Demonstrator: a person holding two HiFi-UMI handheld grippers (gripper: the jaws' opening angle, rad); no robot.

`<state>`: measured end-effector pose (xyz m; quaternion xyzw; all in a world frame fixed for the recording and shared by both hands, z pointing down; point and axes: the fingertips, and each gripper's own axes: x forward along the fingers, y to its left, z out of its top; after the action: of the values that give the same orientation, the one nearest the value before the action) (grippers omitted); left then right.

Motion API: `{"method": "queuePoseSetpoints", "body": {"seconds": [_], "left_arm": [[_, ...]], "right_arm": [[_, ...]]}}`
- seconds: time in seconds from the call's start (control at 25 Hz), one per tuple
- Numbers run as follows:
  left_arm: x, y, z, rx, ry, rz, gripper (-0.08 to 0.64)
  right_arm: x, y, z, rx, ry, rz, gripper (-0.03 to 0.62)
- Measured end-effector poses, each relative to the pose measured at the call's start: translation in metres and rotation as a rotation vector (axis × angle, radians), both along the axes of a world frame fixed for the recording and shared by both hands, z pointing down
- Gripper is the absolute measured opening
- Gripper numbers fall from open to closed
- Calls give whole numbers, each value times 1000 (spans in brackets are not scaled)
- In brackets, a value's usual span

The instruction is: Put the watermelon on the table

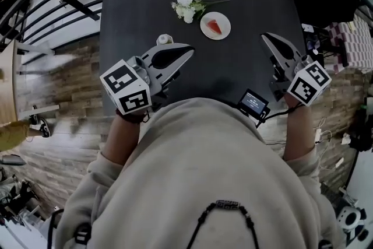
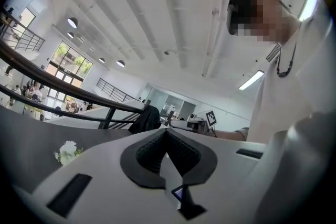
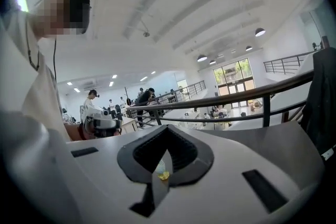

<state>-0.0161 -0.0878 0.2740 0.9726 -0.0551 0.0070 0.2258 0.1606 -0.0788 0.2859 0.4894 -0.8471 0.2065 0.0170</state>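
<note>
We look down on a dark table that fills the upper middle of the head view. The watermelon, a small red slice, lies on a little white plate in the upper middle of the frame, resting on the table. Just to the upper left of the plate lies a sprig of white flowers, close to it but not touching. A small white object sits lower and to the left; we cannot tell what it is.

The left gripper hangs over the left part of the table, its tip just beside that white object. Its jaws are pressed together with nothing between them. The right gripper is at the right side of the frame, well apart from the plate, its jaws likewise closed and empty. Both point toward the top of the frame, and neither touches the watermelon.
</note>
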Motion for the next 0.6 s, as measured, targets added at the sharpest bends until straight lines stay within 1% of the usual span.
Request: {"method": "queuePoseSetpoints", "body": {"seconds": [0.16,0.28,0.6], "left_arm": [[3,-2,-10,36,13,20,-3],[3,-3,-16,51,21,33,-3],[-3,-10,-14,45,41,35,-3]], "right_arm": [[-16,9,-33,68,6,-25,14],[-20,13,-47,96,28,-34,14],[-32,12,-58,106,58,-44,14]]}}
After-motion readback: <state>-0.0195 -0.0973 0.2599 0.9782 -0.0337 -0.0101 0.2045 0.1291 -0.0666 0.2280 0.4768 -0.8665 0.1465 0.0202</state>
